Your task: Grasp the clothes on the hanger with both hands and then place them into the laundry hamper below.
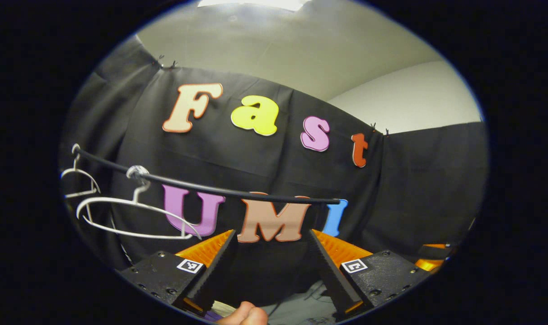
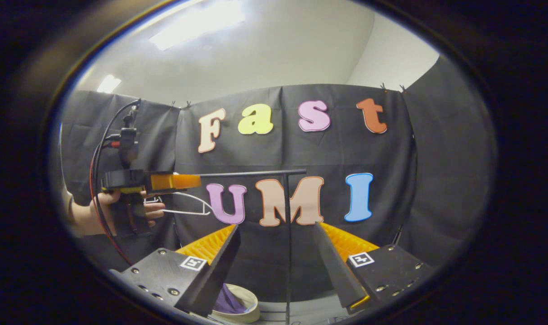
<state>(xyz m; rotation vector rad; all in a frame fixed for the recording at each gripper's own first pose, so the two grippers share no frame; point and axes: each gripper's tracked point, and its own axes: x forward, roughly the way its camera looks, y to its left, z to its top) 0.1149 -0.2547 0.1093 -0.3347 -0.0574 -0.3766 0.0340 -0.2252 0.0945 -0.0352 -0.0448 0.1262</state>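
Two bare white hangers [image 1: 133,216] hang at the left end of the black rail [image 1: 219,188]. My left gripper [image 1: 271,234] stands open below the rail's right end, with nothing between its fingers. In the right gripper view, a hand holds that left gripper [image 2: 183,181] up beside the rail [image 2: 251,173] and a white hanger [image 2: 188,203]. My right gripper [image 2: 277,228] is open and empty, facing the rail's upright post [image 2: 288,234]. Low down, a purple garment [image 2: 228,300] lies inside the round, pale-rimmed laundry hamper [image 2: 251,307].
A fingertip [image 1: 244,313] shows at the bottom edge between the left gripper's fingers. Red and black cables [image 2: 97,180] loop from the left gripper's handle. An orange part [image 1: 432,259] shows at the far right. The black cloth wall stands close behind the rail.
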